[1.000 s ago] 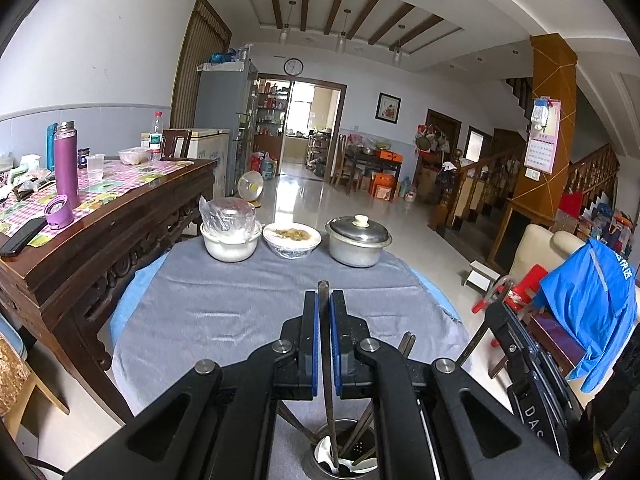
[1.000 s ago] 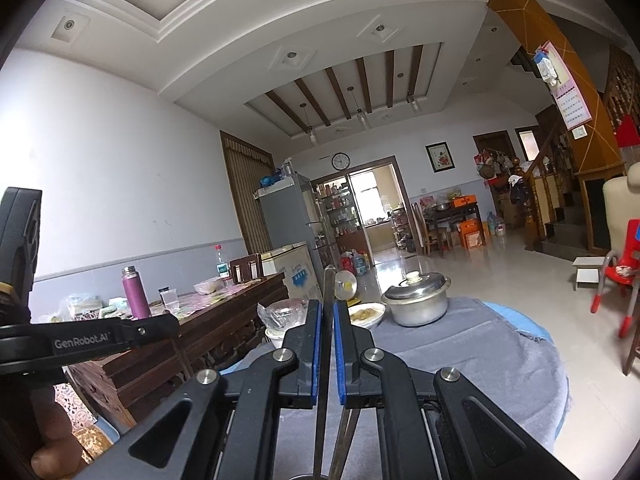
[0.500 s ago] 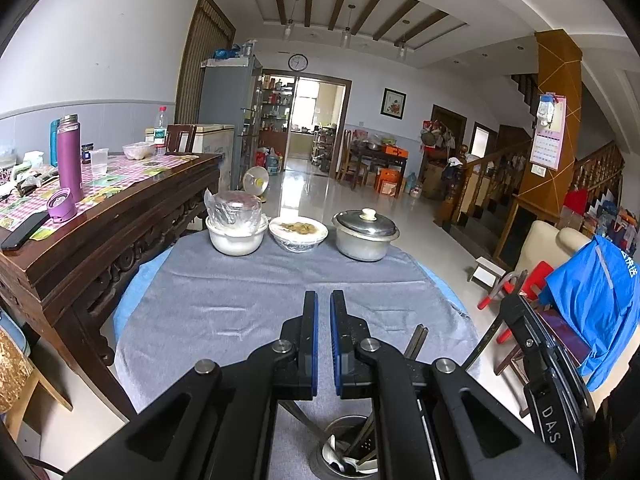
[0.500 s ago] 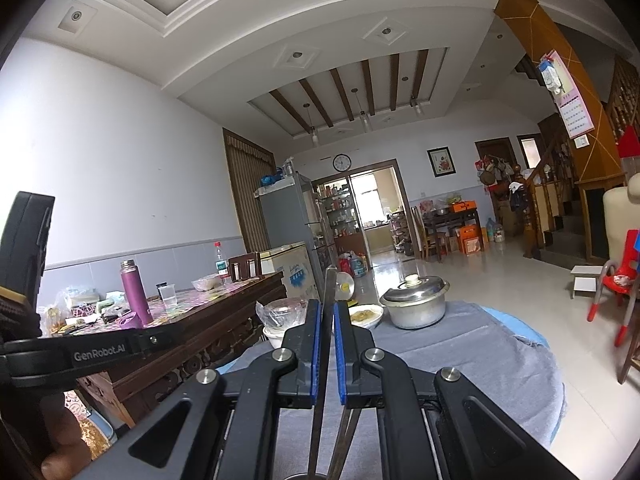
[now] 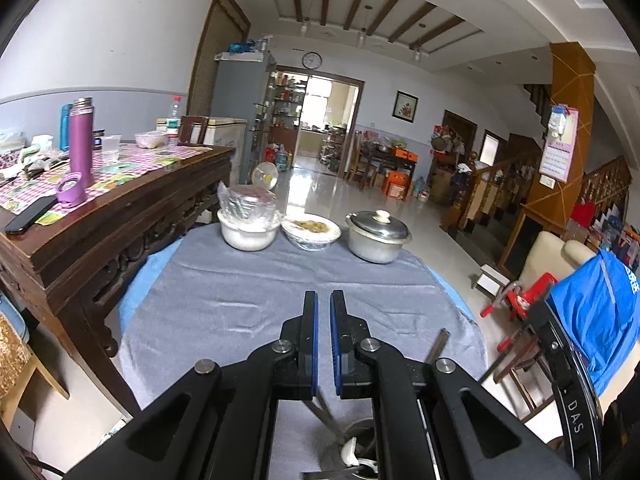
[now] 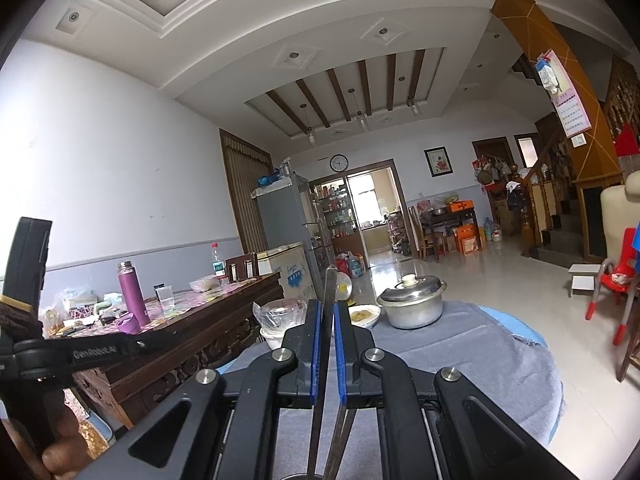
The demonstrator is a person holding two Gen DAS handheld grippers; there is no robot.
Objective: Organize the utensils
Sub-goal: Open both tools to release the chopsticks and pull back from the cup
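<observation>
**Right Gripper Holding a Utensil Above the Holder; Left Gripper Unloaded**

Gripping a slim metal utensil handle (image 6: 329,300), the right gripper (image 6: 325,308) has its blue pads (image 6: 315,344) closed against the handle on both sides. The handle stands nearly upright, its top end projecting above the fingertips and its lower part running down between the finger arms to the bottom edge of the view. A second thin utensil shaft (image 6: 340,436) shows just right of it, below the pads.

The left gripper (image 5: 323,300) grasps nothing: its jaws stand a narrow gap apart with only the grey tablecloth (image 5: 240,304) visible between them. Directly below this gripper, at the near edge of the table, sits a round metal utensil holder (image 5: 360,426), mostly hidden by the finger arms. It contains a white spoon (image 5: 347,450) and other utensils that cannot be identified. One flat handle (image 5: 437,344) leans out of it toward the right.

At the far edge of the table, left to right, stand:
- a white bowl covered in plastic wrap (image 5: 249,228);
- a plate of food (image 5: 311,229);
- a lidded aluminium pot (image 5: 377,236).

A dark wooden sideboard (image 5: 120,216) stands to the left, carrying a purple flask (image 5: 81,142).
</observation>
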